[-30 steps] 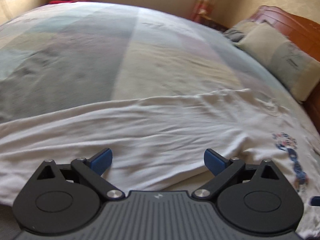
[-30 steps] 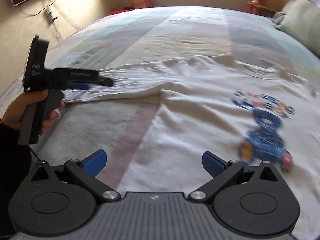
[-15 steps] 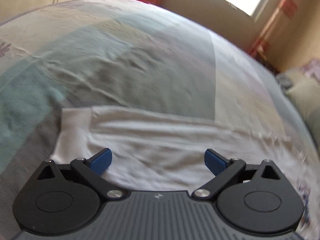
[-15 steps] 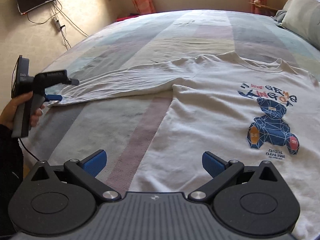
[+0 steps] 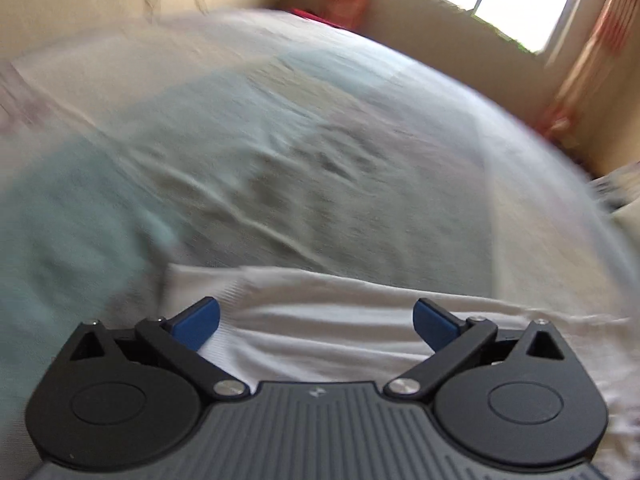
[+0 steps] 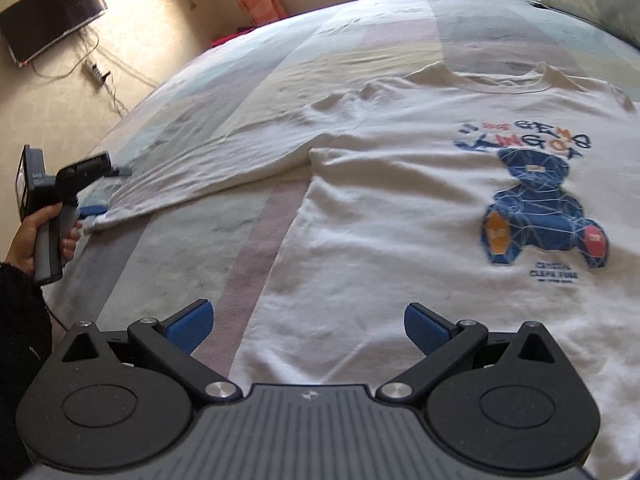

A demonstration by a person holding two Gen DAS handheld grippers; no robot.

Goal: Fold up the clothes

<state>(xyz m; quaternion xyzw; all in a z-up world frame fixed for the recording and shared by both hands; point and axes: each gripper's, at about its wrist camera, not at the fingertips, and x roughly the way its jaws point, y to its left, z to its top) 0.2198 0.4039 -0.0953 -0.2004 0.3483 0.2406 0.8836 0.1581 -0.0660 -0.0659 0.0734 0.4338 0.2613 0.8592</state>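
Shirt (image 6: 400,216) flat on striped bedspread (image 6: 360,40); wall TV (image 6: 52,44).

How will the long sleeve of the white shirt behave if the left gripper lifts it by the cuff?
The sleeve is thin, wrinkled cloth lying flat, so it would probably drape limply. It looks light. The open left gripper is at the cuff.

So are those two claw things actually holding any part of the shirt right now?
No. The left gripper is open at the sleeve cuff; the right gripper is open over the shirt hem.
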